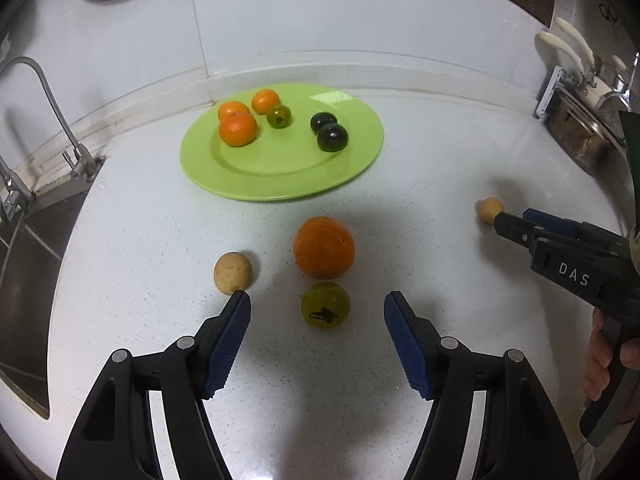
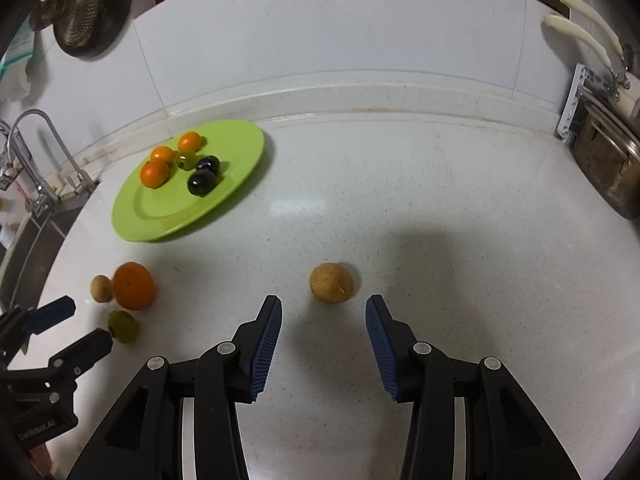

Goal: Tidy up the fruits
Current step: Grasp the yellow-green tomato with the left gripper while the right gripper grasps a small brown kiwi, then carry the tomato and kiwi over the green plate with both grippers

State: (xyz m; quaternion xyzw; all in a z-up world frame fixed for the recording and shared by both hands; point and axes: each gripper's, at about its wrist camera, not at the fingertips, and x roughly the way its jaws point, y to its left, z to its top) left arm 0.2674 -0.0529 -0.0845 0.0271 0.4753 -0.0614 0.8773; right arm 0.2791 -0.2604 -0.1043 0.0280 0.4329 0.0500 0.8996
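Observation:
A green plate (image 1: 352, 160) (image 2: 132, 220) holds three small oranges (image 1: 237, 129), a green fruit (image 1: 279, 116) and two dark fruits (image 1: 332, 137). On the counter lie a big orange (image 1: 324, 247) (image 2: 133, 285), a green fruit (image 1: 325, 306) (image 2: 124, 326) and a tan fruit (image 1: 233, 273) (image 2: 101, 288). My left gripper (image 1: 317, 300) (image 2: 88, 324) is open, its fingers on either side of the green fruit. My right gripper (image 2: 323, 306) is open just short of another tan fruit (image 2: 332, 282) (image 1: 489, 210).
A sink (image 1: 24, 264) with a faucet (image 1: 52, 108) lies at the left. A metal rack with pans (image 2: 604, 160) stands at the right. A strainer (image 2: 80, 12) hangs on the white wall.

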